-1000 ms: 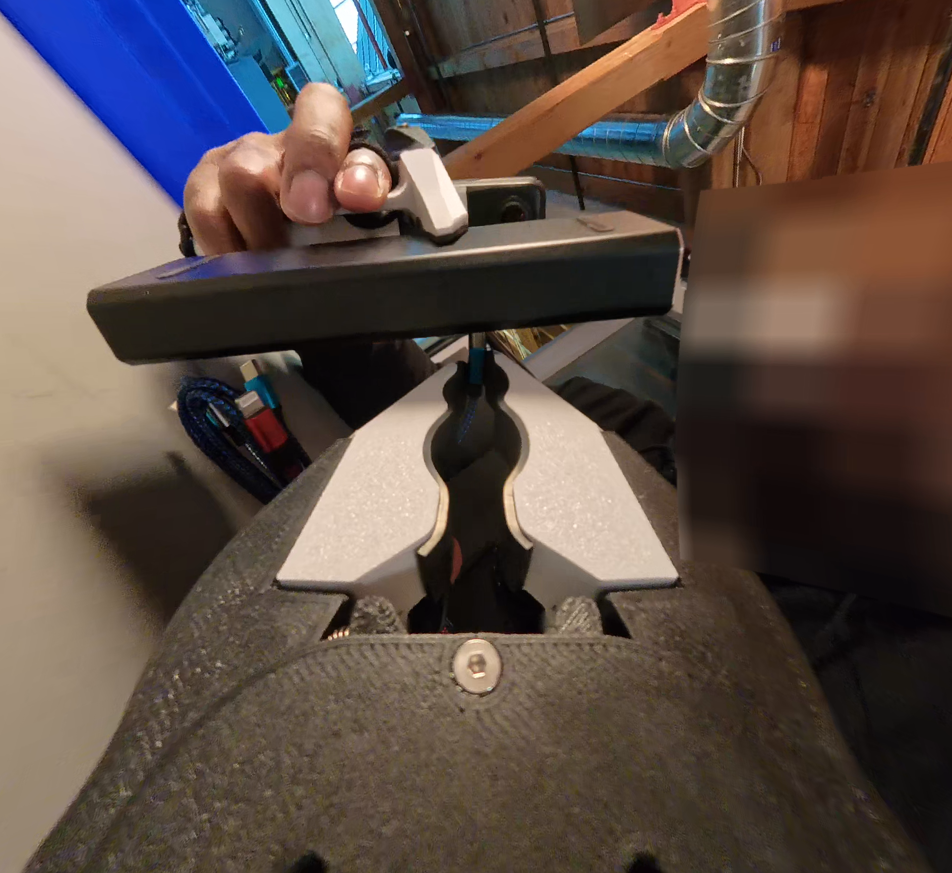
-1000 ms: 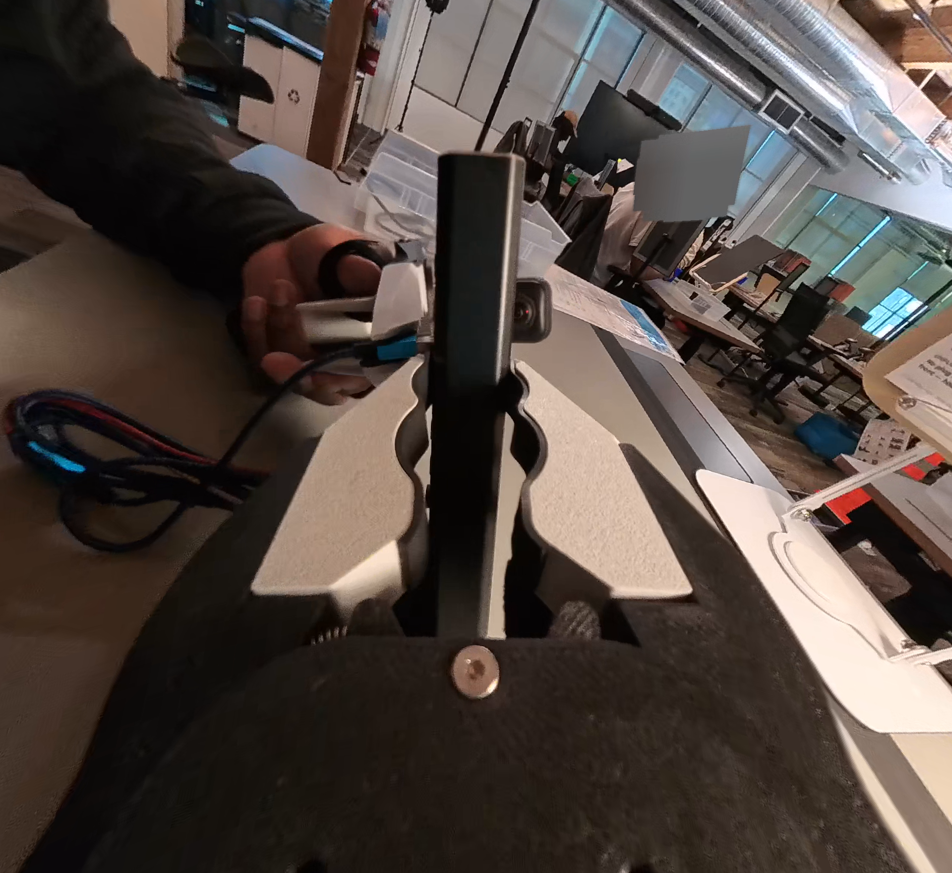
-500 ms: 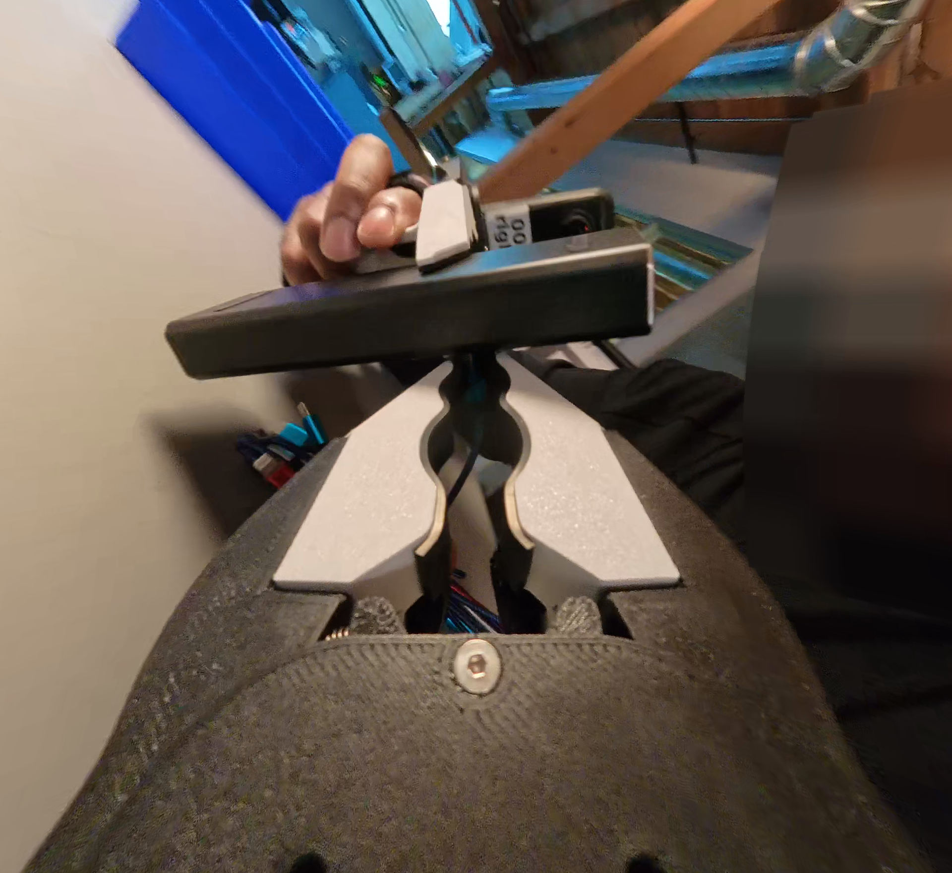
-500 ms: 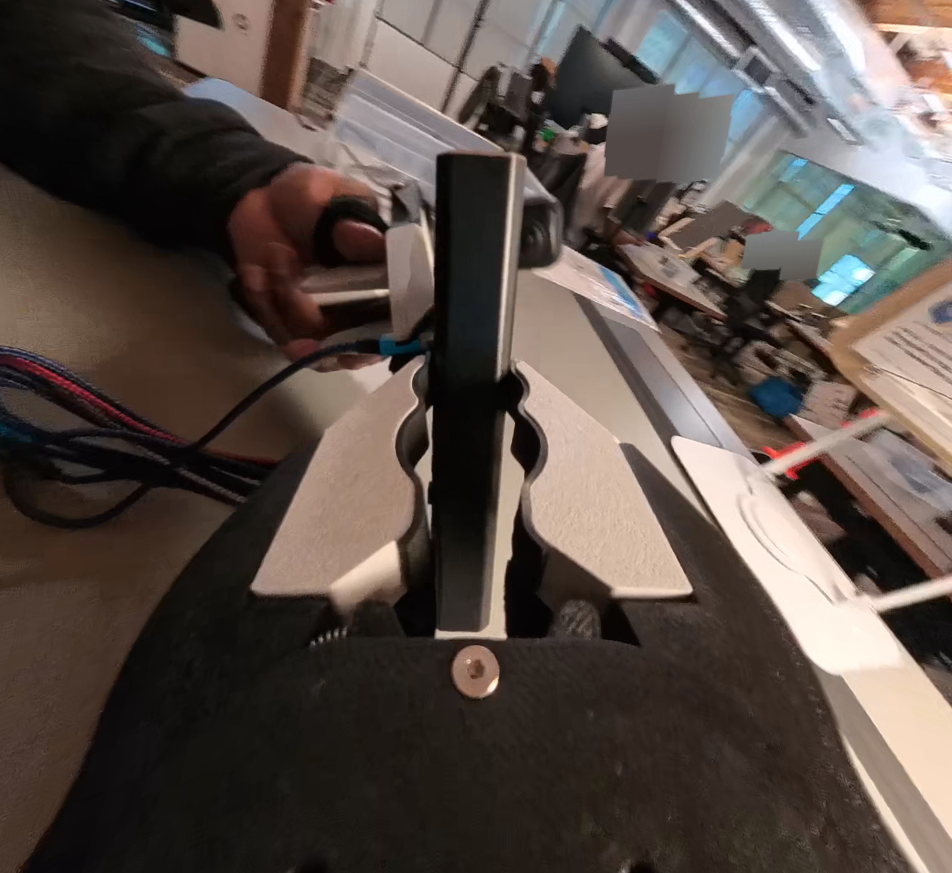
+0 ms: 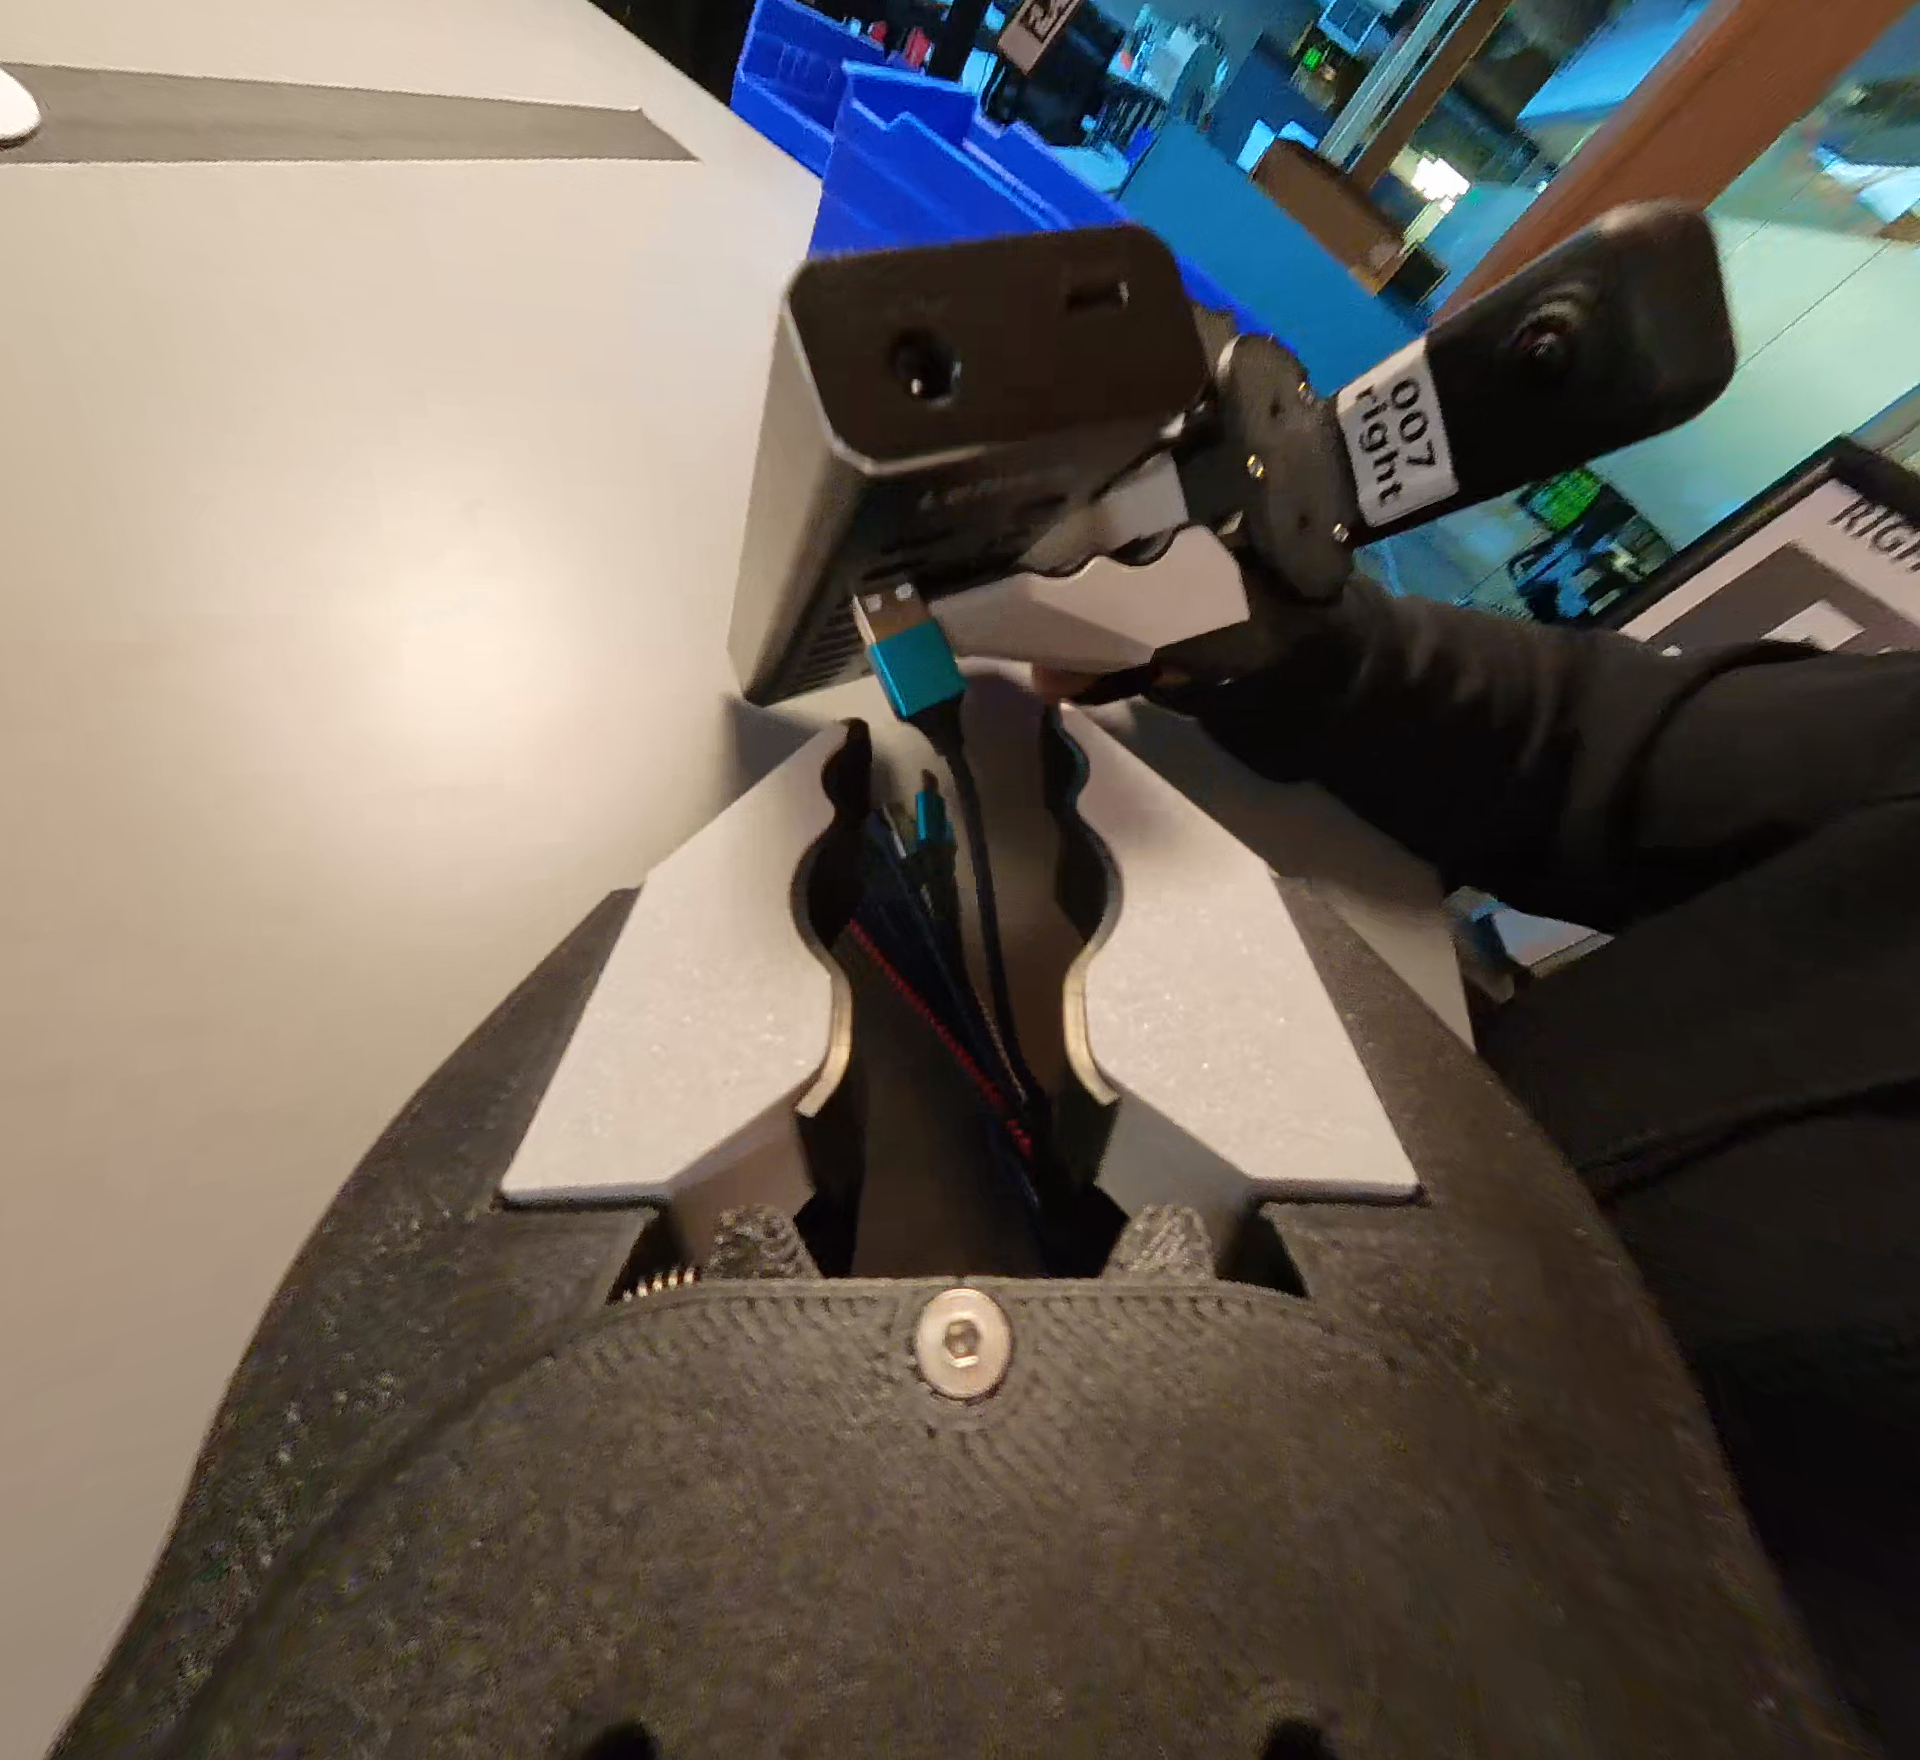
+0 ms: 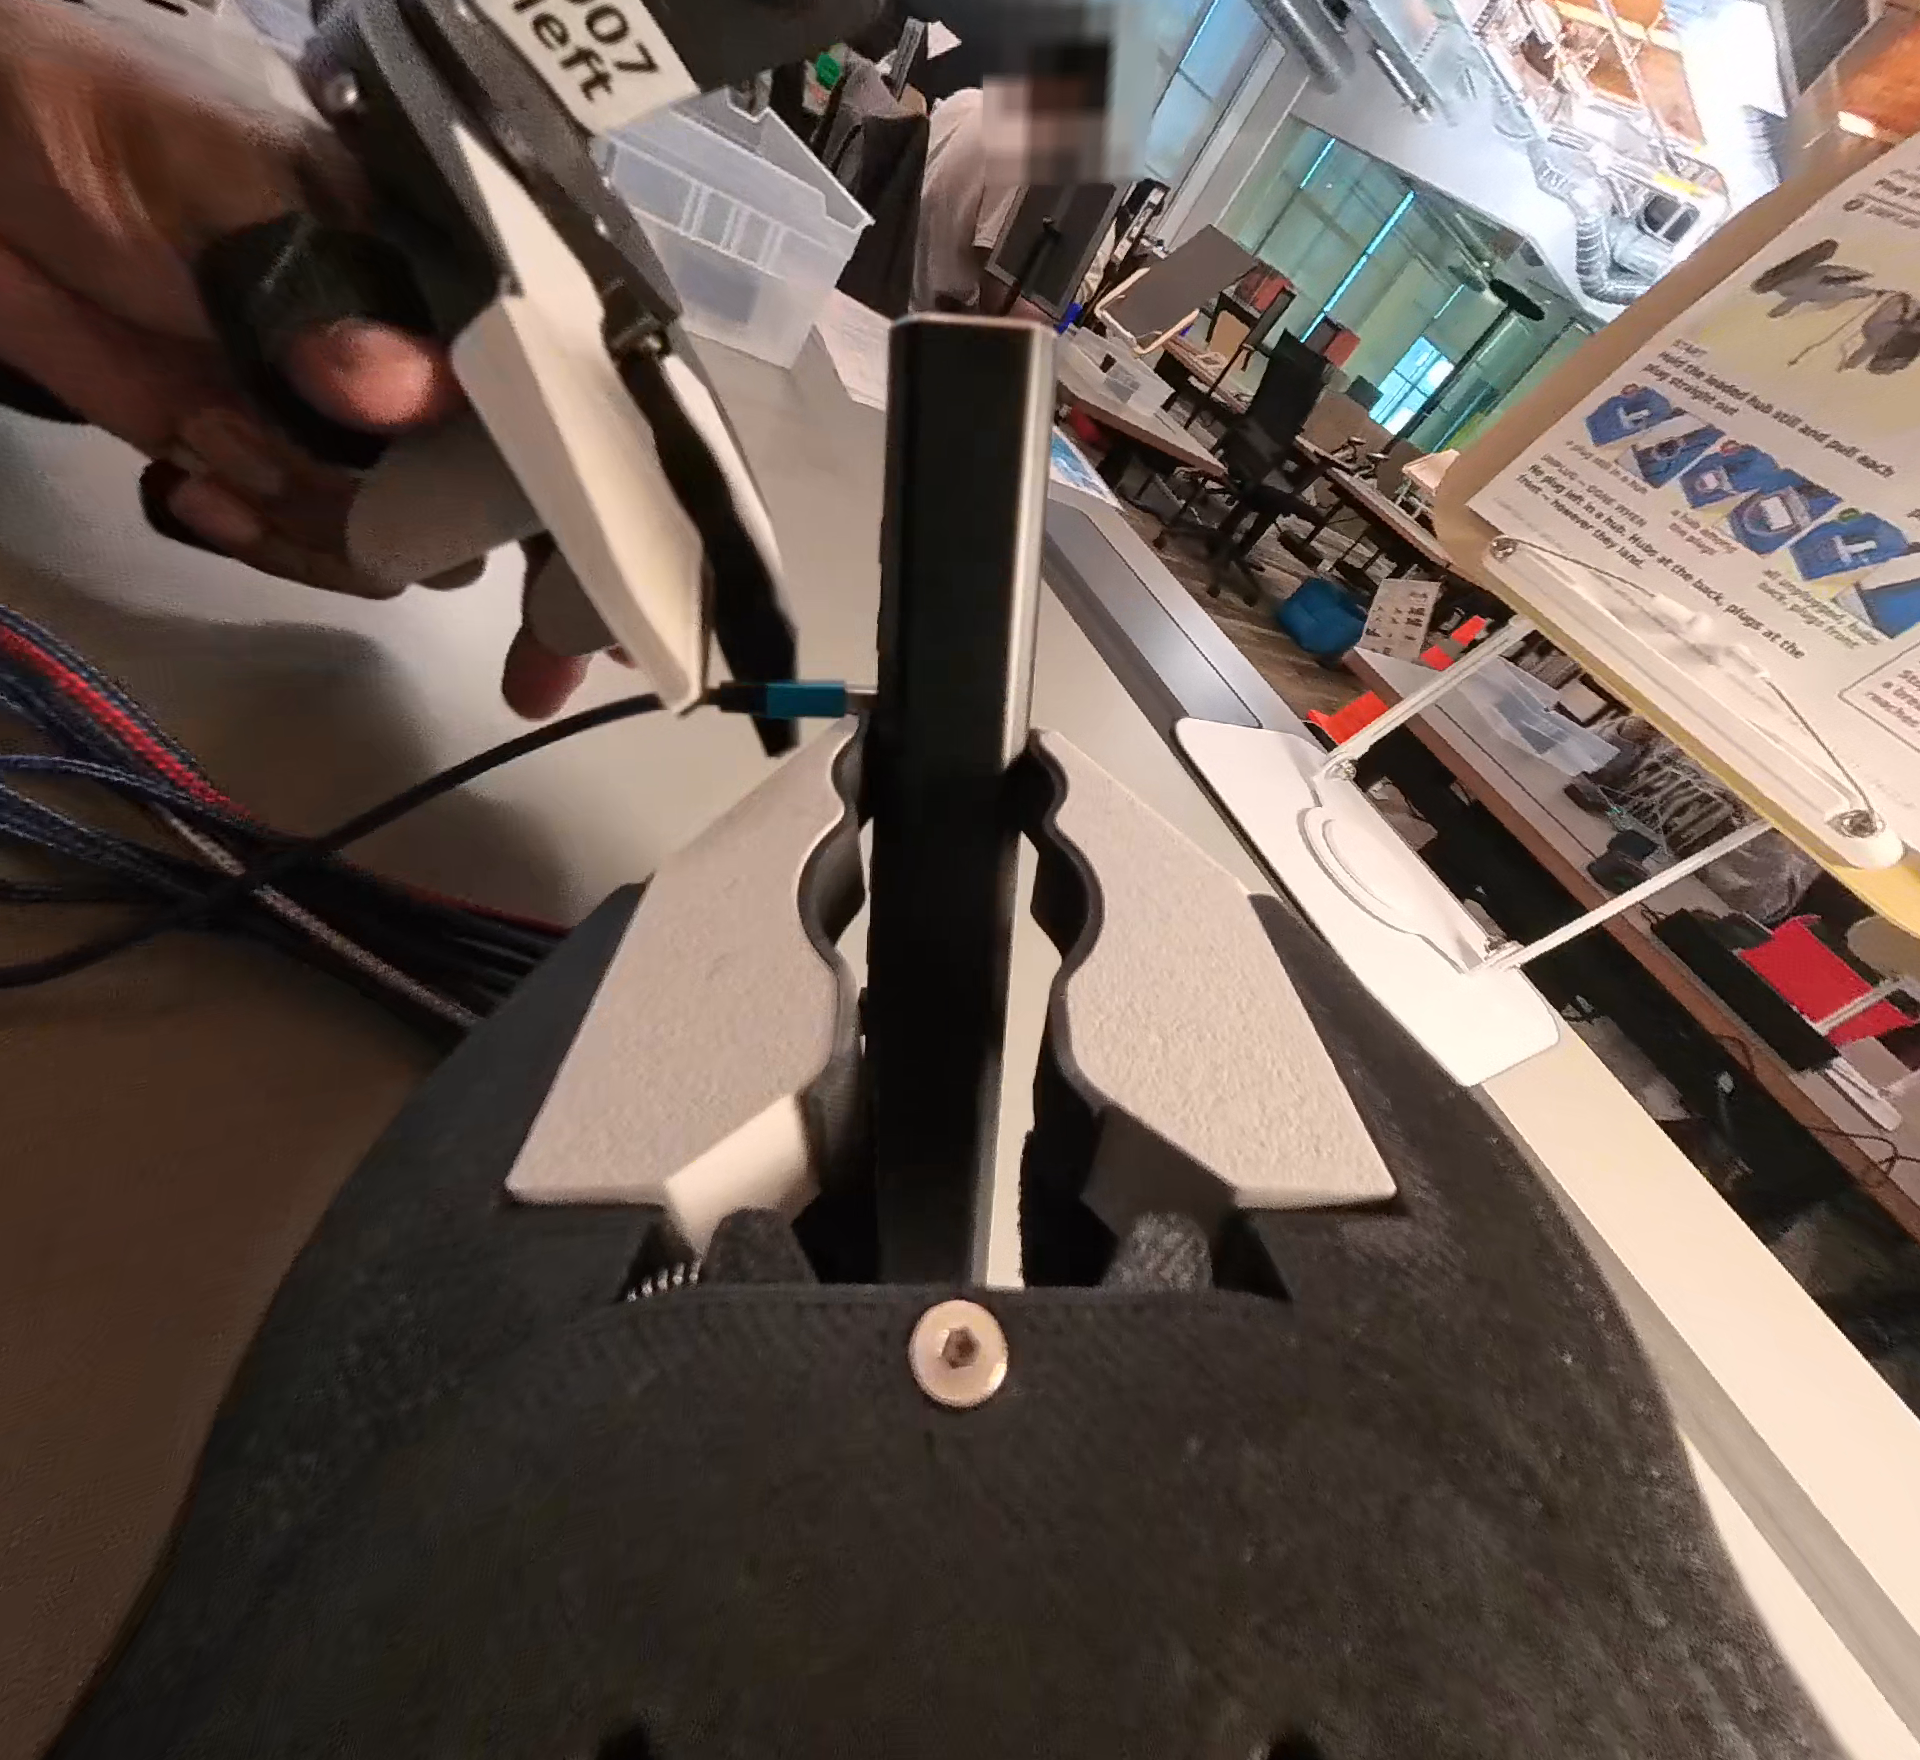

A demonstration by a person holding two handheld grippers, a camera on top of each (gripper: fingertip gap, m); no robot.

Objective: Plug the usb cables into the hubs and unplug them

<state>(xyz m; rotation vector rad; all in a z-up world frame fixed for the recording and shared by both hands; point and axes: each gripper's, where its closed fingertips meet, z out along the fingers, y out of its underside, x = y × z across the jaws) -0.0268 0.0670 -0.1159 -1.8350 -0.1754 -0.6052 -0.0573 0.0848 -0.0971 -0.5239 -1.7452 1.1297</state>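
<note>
My right gripper is shut on a dark grey USB hub and holds it upright above the table. A teal USB plug meets the hub's left side, with some of its metal tip showing. My left gripper is open just behind that plug. The plug's black cable runs loosely through the gap between my fingers. In the left wrist view the hub shows end-on with the right gripper clamped on it. The left gripper also shows in the right wrist view.
A bundle of braided red, blue and black cables lies on the grey table to the left. A white stand base with an instruction sheet sits at the right edge. Blue bins stand behind the table. The grippers are tip to tip, or close to it.
My left gripper has opened and let go of the teal plug, and it has drawn back a little. Both grippers have swung round. The right gripper still holds the hub.
</note>
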